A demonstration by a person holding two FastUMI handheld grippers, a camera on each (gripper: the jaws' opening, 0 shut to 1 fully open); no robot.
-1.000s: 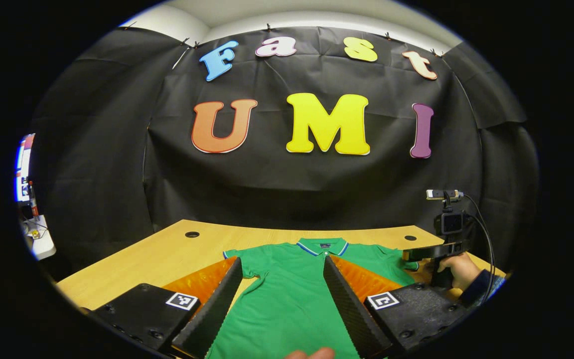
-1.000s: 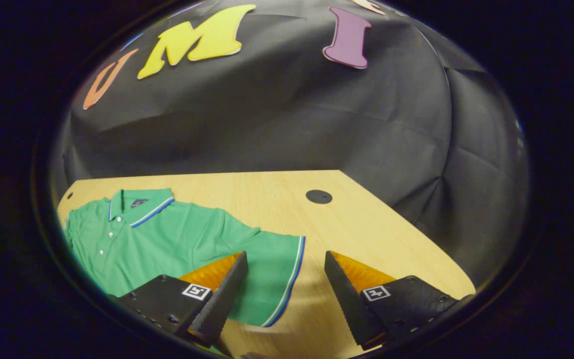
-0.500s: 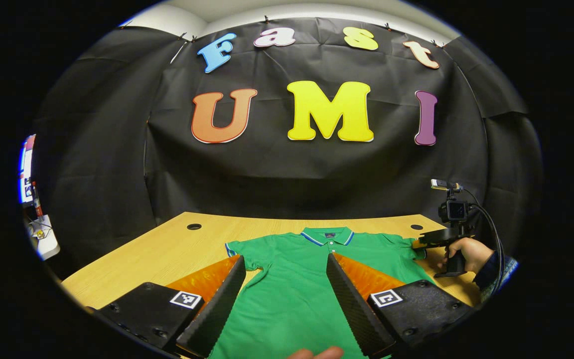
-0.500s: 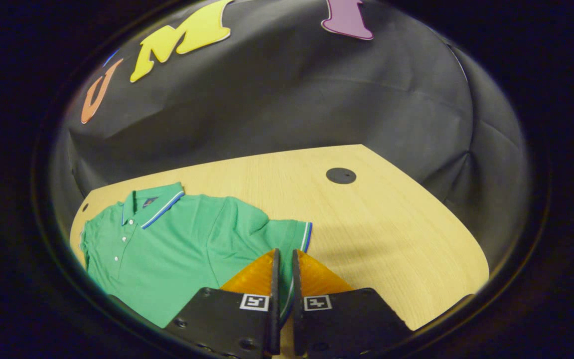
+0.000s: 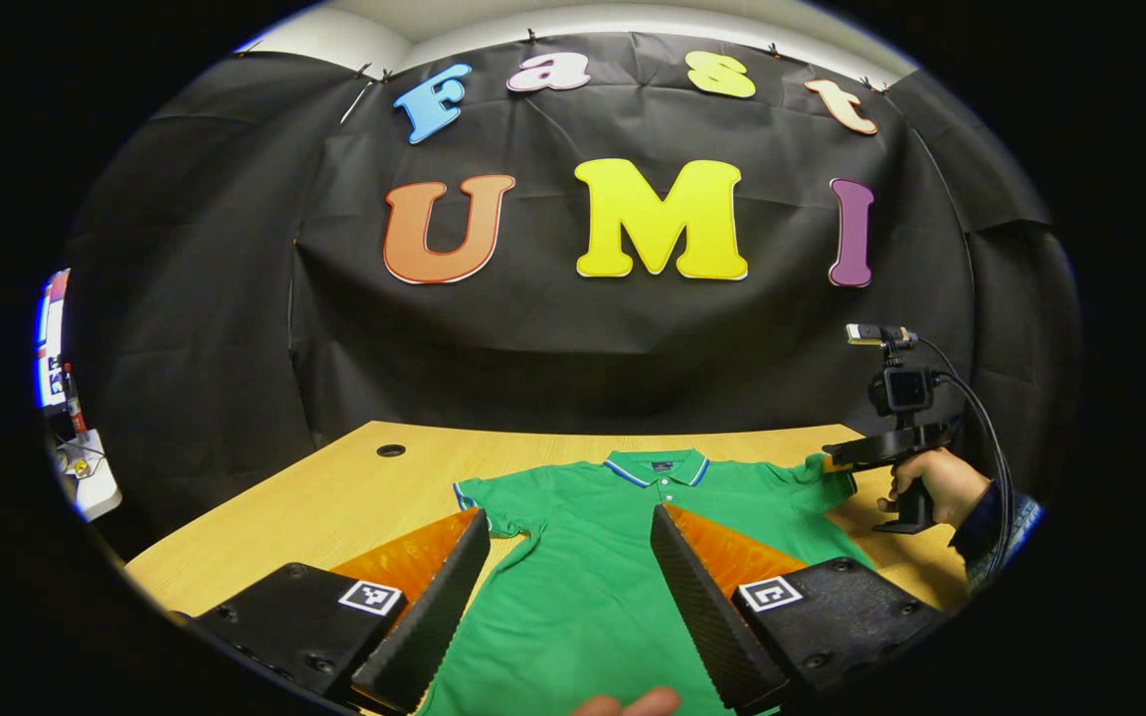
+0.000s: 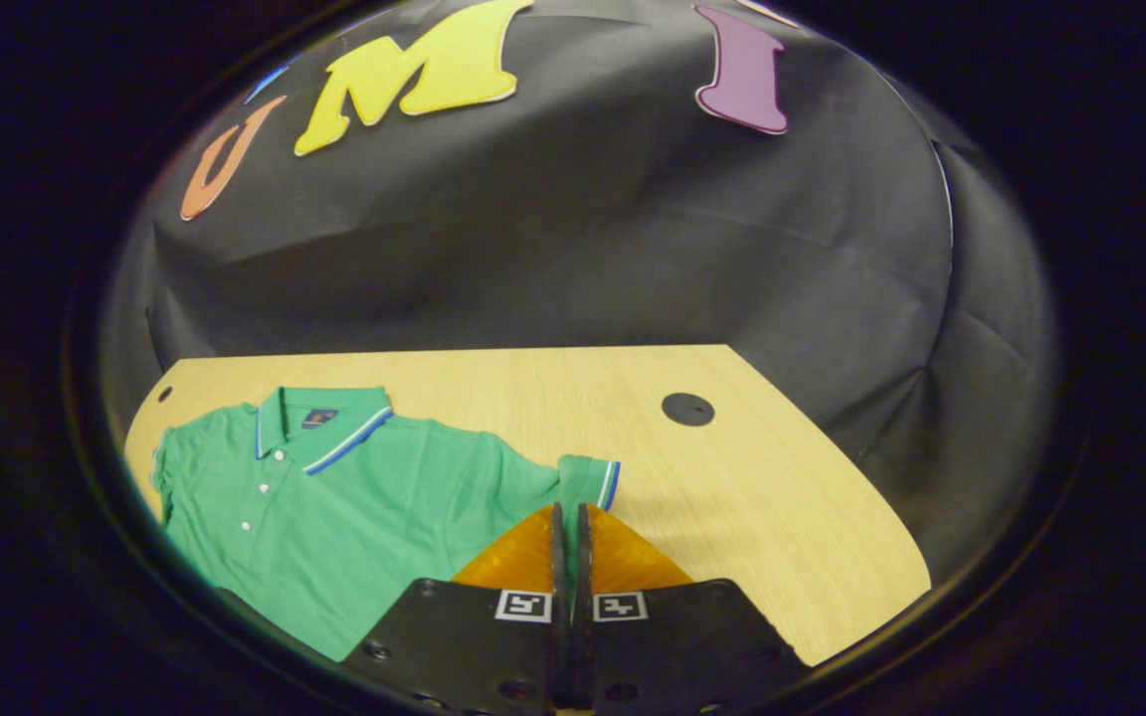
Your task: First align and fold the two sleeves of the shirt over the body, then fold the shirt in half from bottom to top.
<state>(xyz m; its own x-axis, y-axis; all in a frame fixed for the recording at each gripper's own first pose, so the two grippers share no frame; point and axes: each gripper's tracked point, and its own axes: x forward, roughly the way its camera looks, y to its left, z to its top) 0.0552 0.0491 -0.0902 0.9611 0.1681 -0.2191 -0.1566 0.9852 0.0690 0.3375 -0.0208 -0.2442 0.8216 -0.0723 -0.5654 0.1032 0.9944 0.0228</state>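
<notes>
Shirt first, in the left gripper view: we see a green polo lying flat on its back on the wooden desk, collar toward the far edge, buttons up, body running toward the near edge. Our left gripper hovers over the lower body with its fingers spread wide and nothing between them. The sleeve on this side lies spread out toward the desk's left edge, not yet folded. Toward the right edge, a hand holds the right gripper at the other sleeve's cuff, which looks raised off the desk.

In the right gripper view, the right gripper has its fingers pressed together on the striped cuff of that sleeve, pinching it up into a small peak. The shirt fills the desk's left part; the desk toward its right corner is bare wood with a dark cable hole.

We judge the task barely begun: one sleeve gripped for folding, neither sleeve laid over the body, the bottom-to-top fold untouched.
</notes>
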